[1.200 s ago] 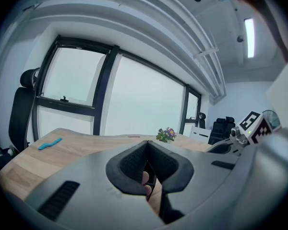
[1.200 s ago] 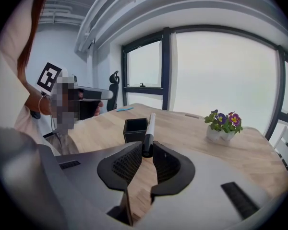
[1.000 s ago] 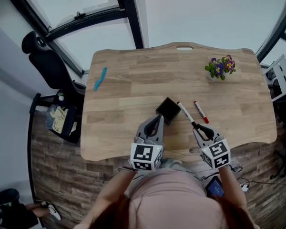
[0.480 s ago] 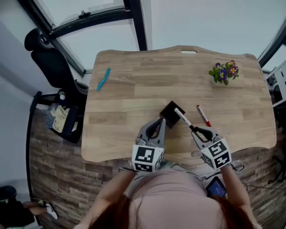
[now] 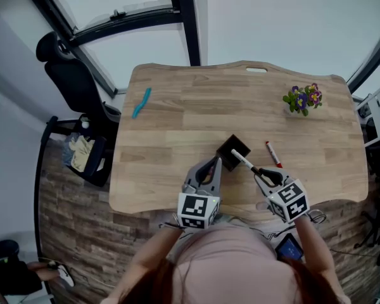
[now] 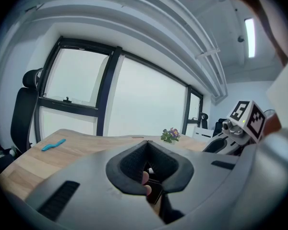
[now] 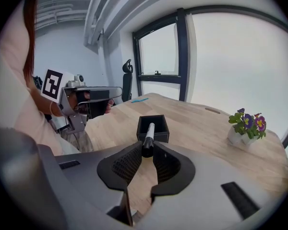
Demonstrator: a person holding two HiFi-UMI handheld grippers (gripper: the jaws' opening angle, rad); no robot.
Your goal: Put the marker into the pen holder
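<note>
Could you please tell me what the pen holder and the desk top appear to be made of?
The pen holder looks like matte black plastic, or perhaps coated metal: thin, straight walls with a dull, even surface. The desk top looks like light wood or a wood-pattern laminate: plank-like strips with visible grain and a satin finish. The pictures do not settle which.

On your surface (image 5: 171, 125), the pen holder (image 5: 230, 148) stands front-centre, with the marker (image 5: 244, 161) tip above its right edge and a second marker (image 5: 272, 154) farther right.
</note>
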